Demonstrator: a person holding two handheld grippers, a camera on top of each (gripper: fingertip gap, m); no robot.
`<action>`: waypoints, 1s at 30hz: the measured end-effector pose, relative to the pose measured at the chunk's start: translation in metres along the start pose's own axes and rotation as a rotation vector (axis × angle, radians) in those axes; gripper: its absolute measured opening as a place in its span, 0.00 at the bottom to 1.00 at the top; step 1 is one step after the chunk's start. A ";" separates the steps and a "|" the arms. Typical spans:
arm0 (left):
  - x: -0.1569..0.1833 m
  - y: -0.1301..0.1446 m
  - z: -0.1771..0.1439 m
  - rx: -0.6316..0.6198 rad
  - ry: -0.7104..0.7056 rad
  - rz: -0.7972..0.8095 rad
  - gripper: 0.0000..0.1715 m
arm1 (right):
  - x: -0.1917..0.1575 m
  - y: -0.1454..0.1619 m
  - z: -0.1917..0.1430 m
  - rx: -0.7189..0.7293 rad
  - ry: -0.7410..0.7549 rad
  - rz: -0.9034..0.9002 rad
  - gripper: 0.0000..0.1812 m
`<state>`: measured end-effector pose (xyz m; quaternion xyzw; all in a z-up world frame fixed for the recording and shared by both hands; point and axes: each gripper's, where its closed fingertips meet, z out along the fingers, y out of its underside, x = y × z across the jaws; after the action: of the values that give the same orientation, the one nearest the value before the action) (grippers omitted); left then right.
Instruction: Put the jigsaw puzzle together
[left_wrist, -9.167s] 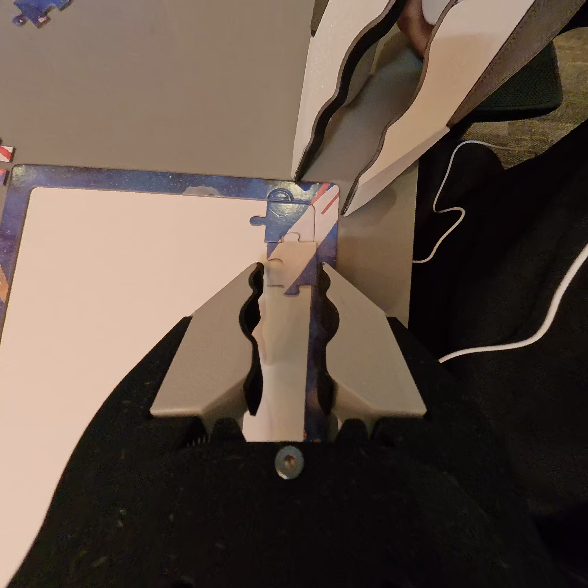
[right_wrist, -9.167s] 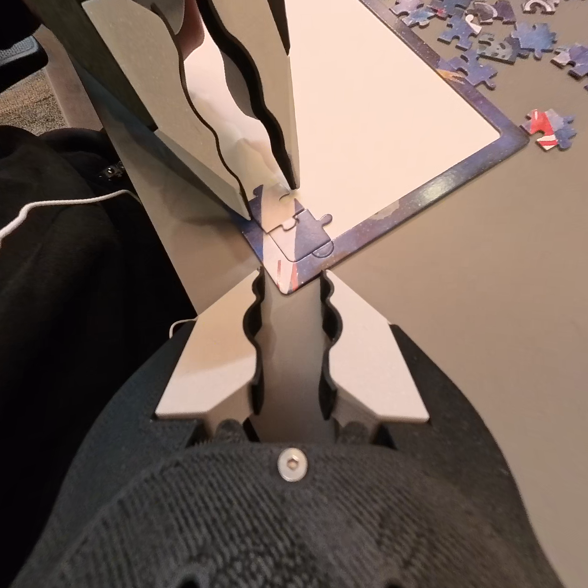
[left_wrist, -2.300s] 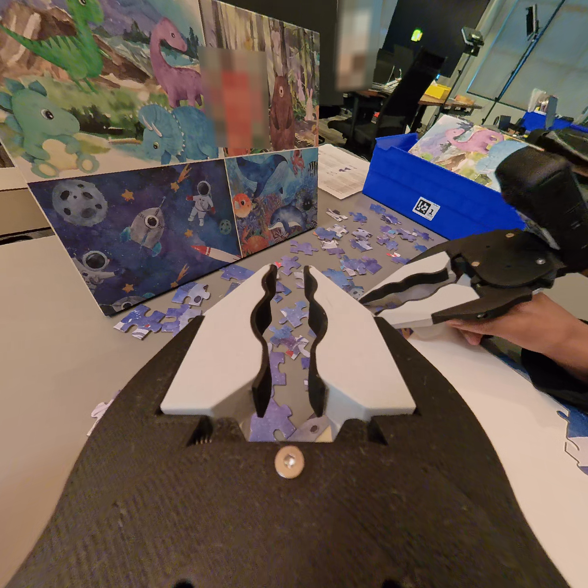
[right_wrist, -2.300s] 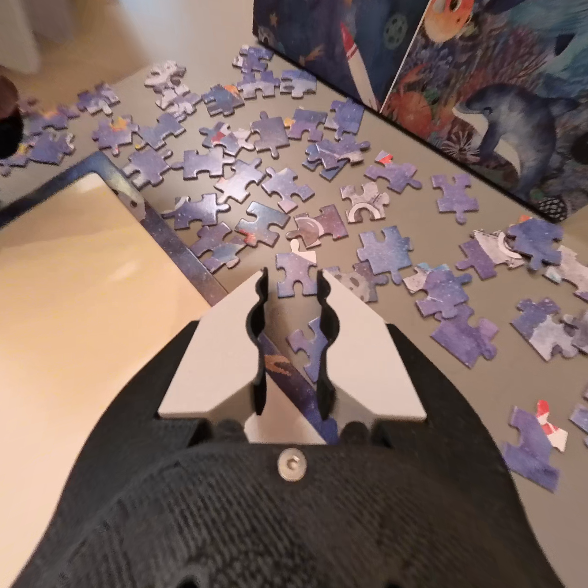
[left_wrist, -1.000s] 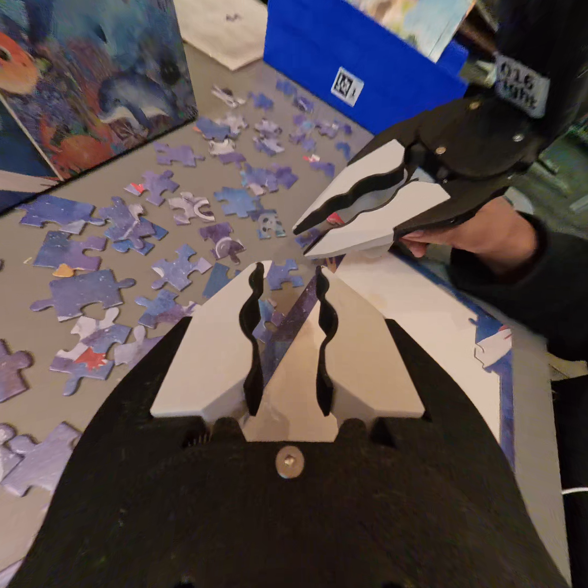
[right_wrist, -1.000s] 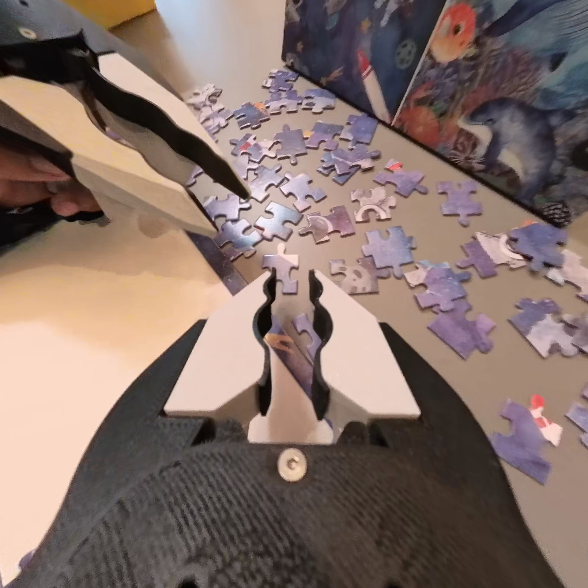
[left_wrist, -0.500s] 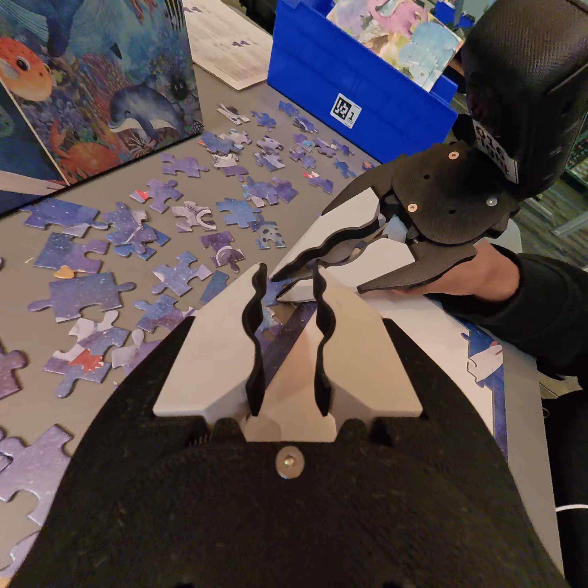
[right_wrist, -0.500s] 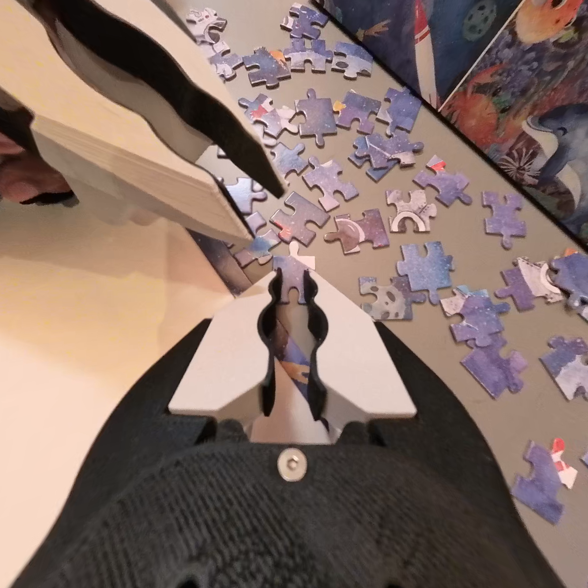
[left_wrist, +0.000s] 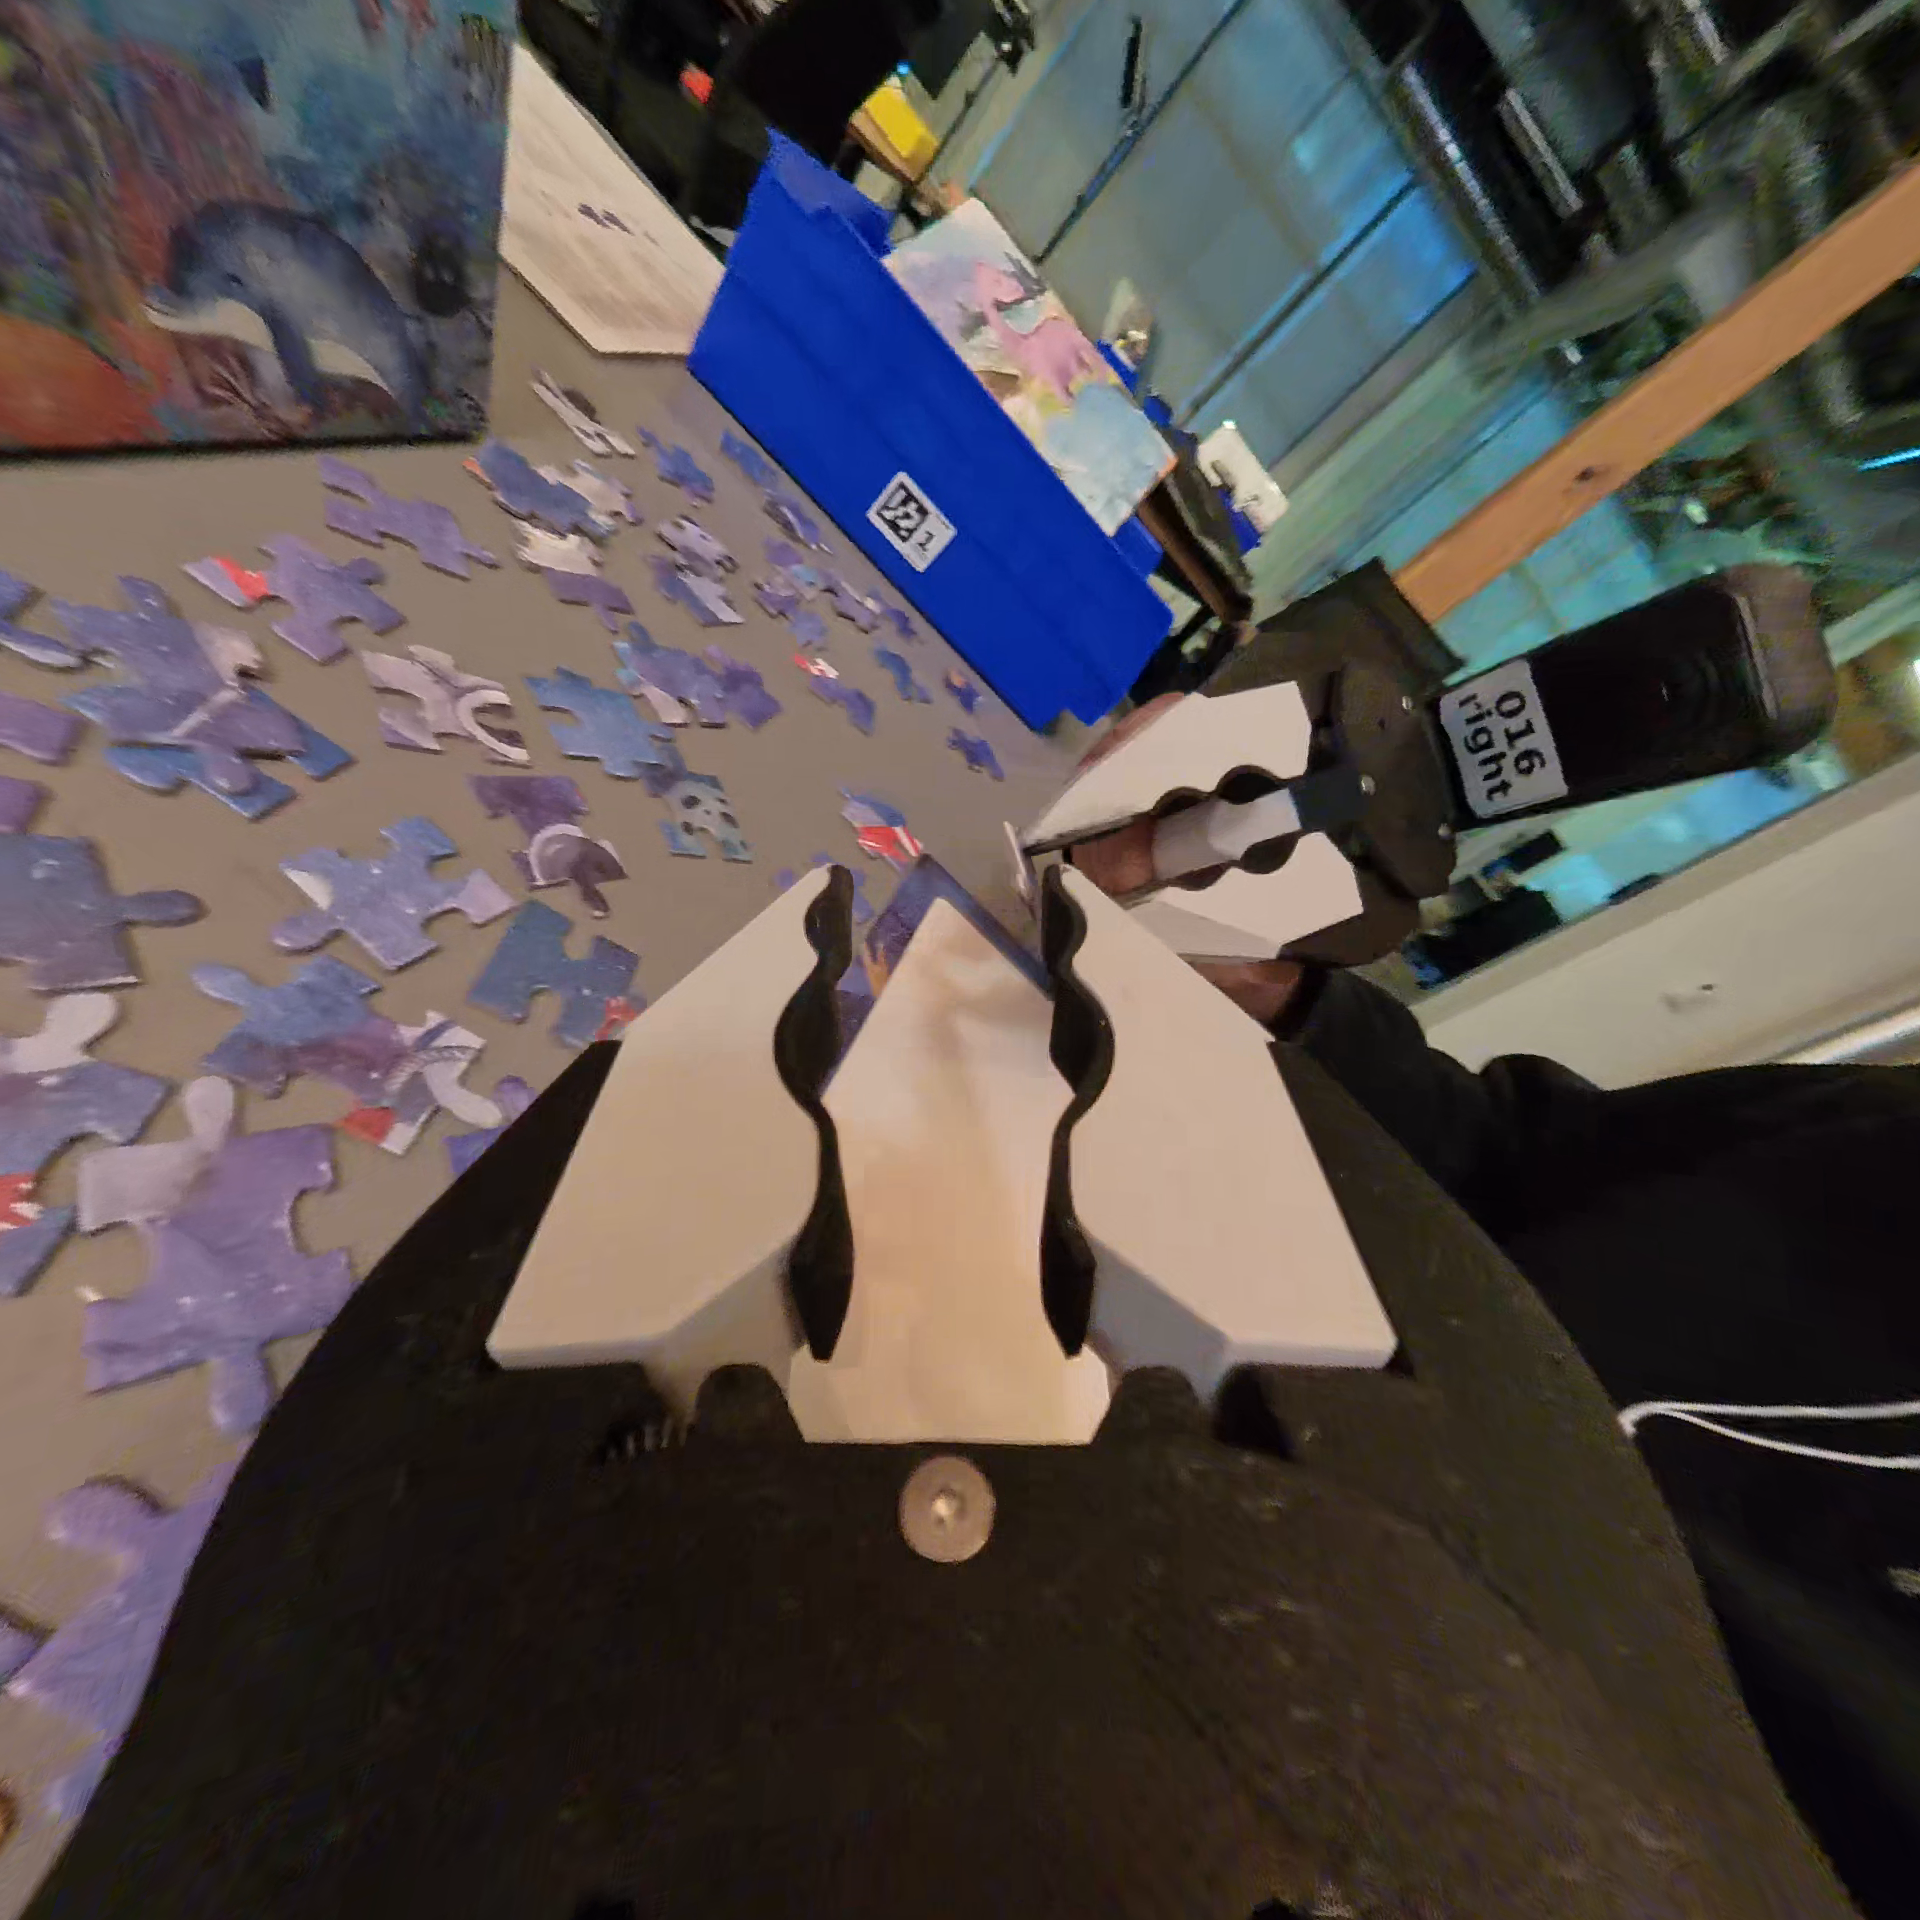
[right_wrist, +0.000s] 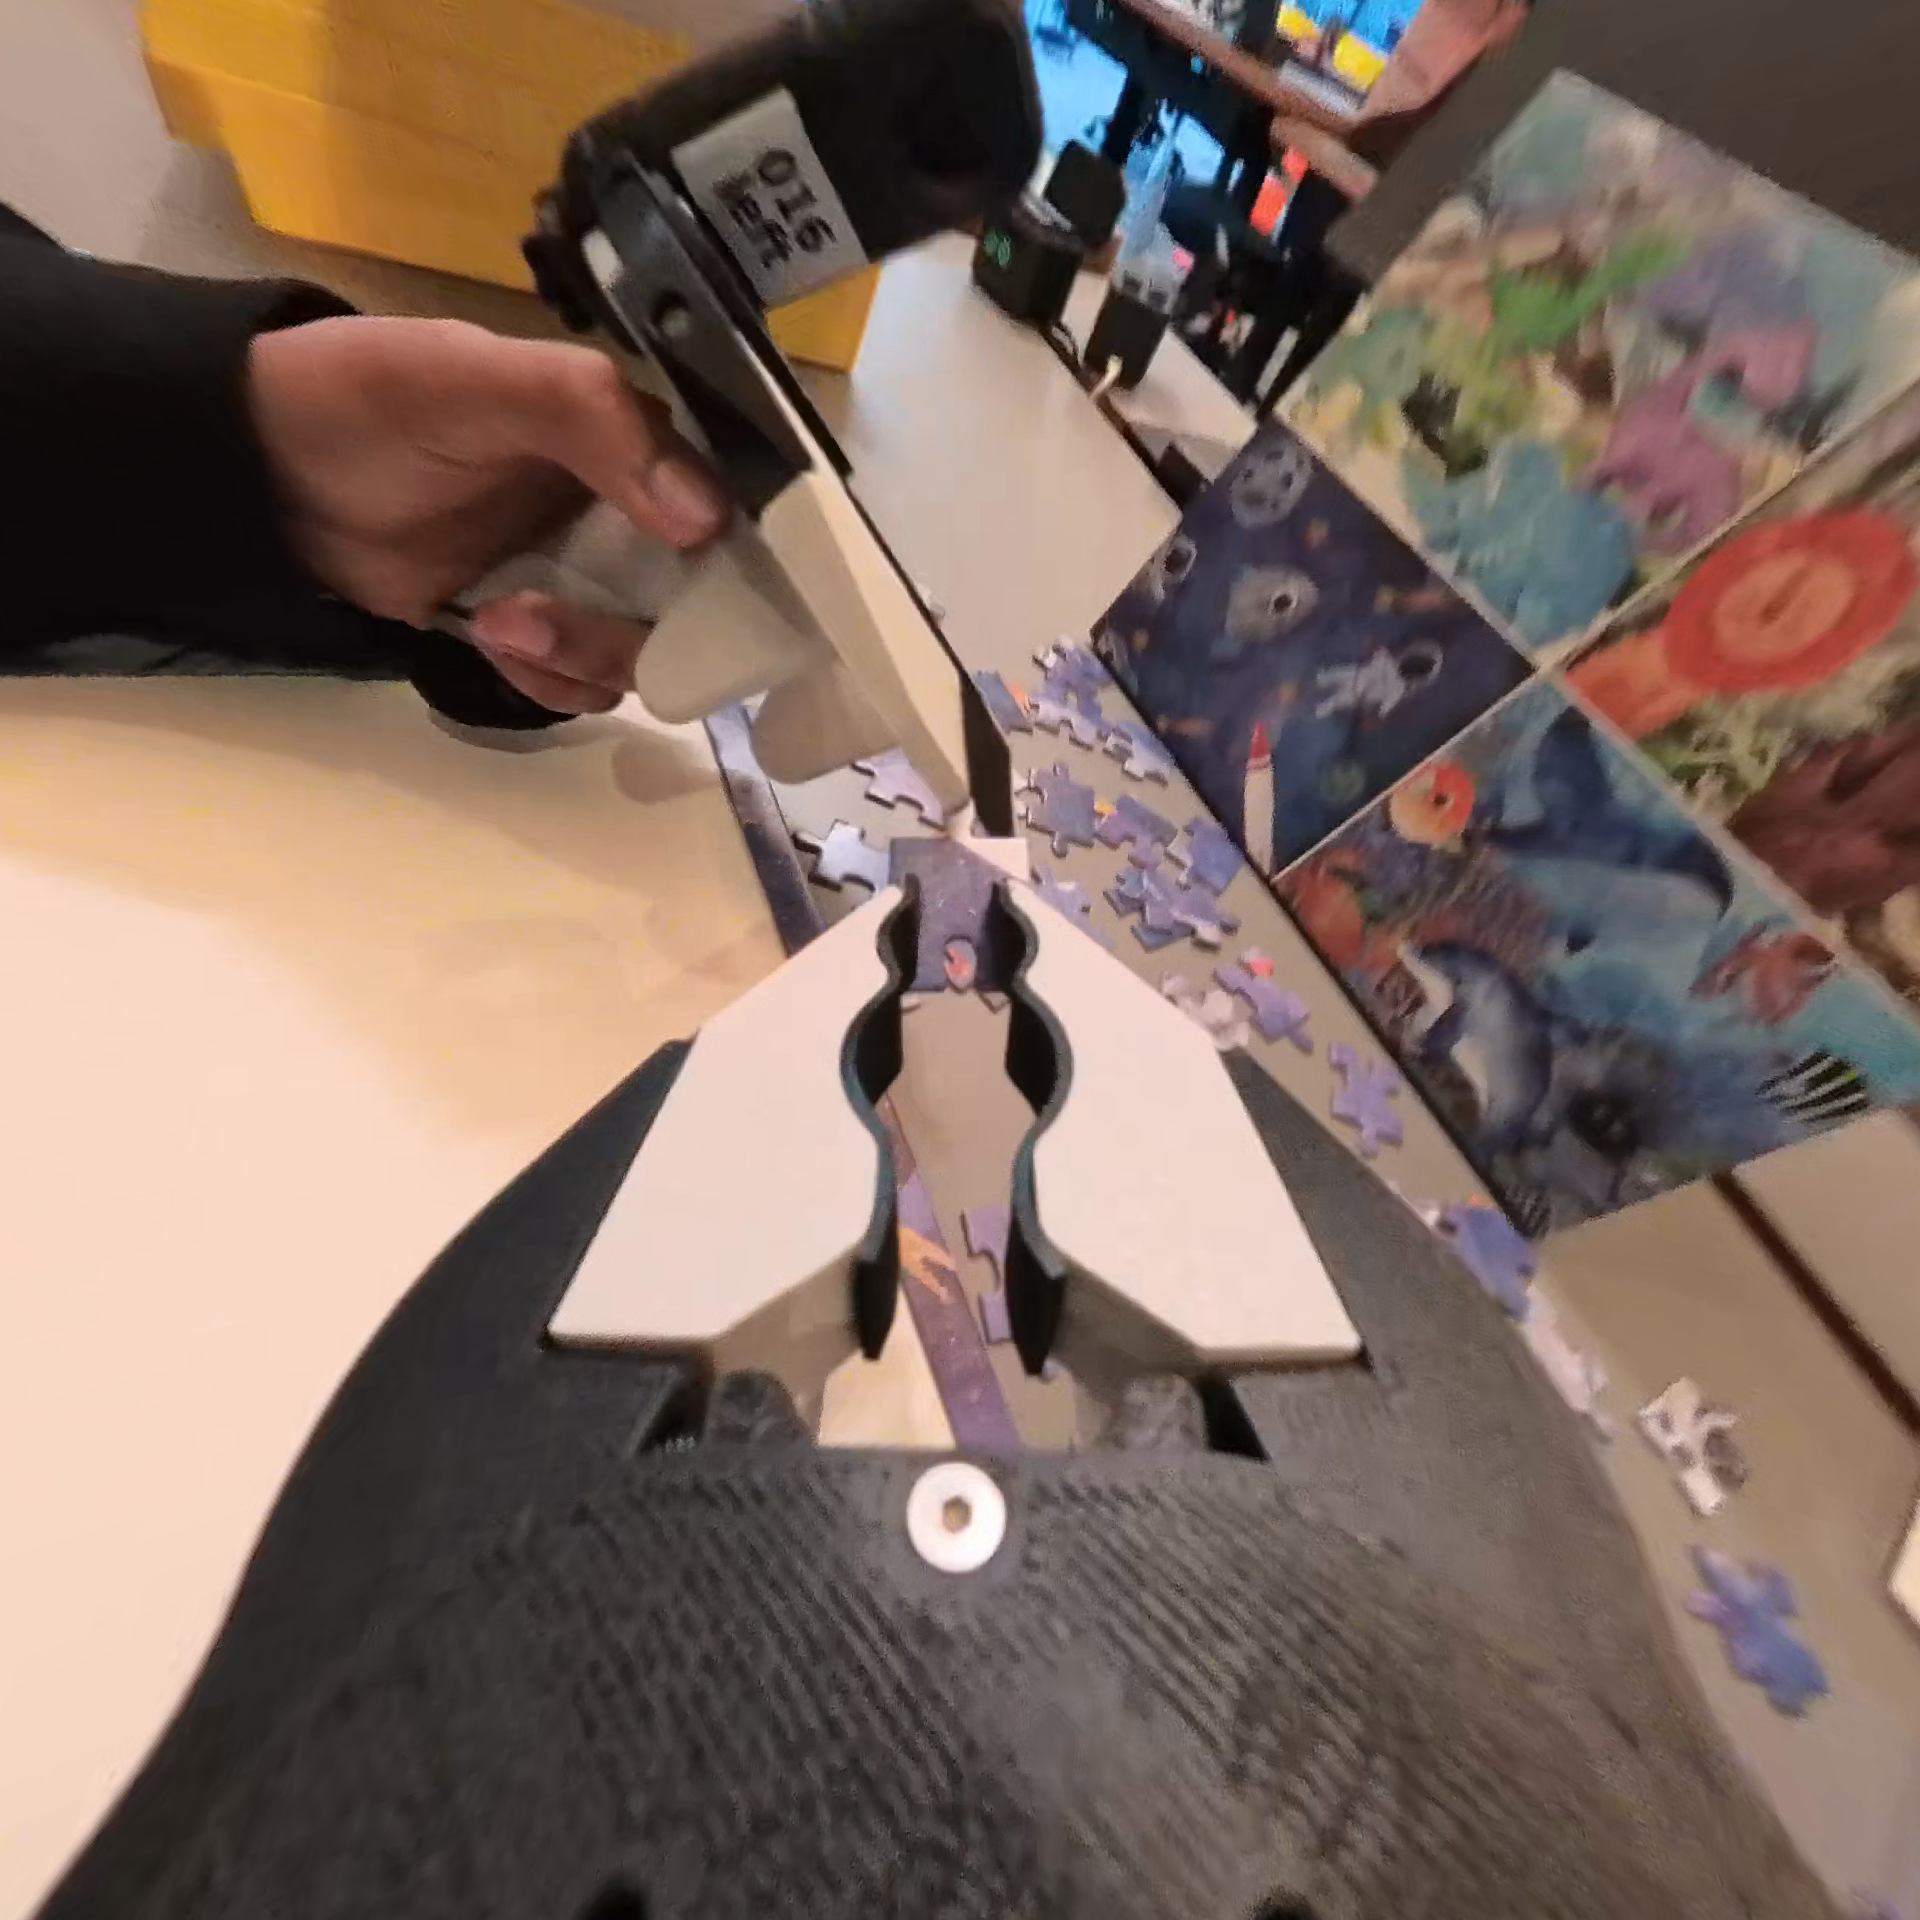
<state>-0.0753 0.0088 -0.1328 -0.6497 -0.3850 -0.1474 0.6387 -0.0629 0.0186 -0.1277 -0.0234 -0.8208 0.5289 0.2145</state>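
My right gripper (right_wrist: 956, 888) is shut on a dark blue puzzle piece (right_wrist: 951, 920) and holds it above the far edge of the puzzle frame (right_wrist: 750, 774), a white board with a dark blue border. My left gripper (left_wrist: 940, 894) is open and empty over the frame's corner (left_wrist: 935, 956). In the right wrist view the left gripper (right_wrist: 971, 800) points down with its tip right at the held piece; I cannot tell whether it touches. In the left wrist view the right gripper (left_wrist: 1029, 847) is side-on, just past my right fingertip. Many loose blue pieces (left_wrist: 395, 894) lie on the grey table (right_wrist: 1143, 831).
Picture boards (right_wrist: 1558, 935) stand along the table's far side, also in the left wrist view (left_wrist: 239, 260). A blue bin (left_wrist: 914, 488) and a paper sheet (left_wrist: 592, 260) lie beyond the pieces. A yellow box (right_wrist: 416, 135) sits behind the left hand (right_wrist: 447, 468). The grippers are tip to tip, or close to it.
My right gripper has closed on the blue piece and lifted it off the table. Both grippers have tilted upward, and the left gripper's tip has come next to the held piece.
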 end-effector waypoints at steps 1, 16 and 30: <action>0.005 0.002 0.001 -0.007 0.036 -0.011 0.19 | -0.002 -0.003 -0.002 0.005 0.009 -0.037 0.06; 0.023 0.000 0.000 0.018 0.204 -0.067 0.00 | 0.019 -0.010 -0.012 0.013 0.208 -0.158 0.03; 0.025 -0.017 -0.006 0.133 0.223 -0.117 0.00 | 0.023 -0.008 -0.004 0.020 0.207 0.022 0.15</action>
<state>-0.0690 0.0085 -0.1024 -0.5620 -0.3580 -0.2297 0.7094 -0.0805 0.0244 -0.1119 -0.0846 -0.7885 0.5342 0.2927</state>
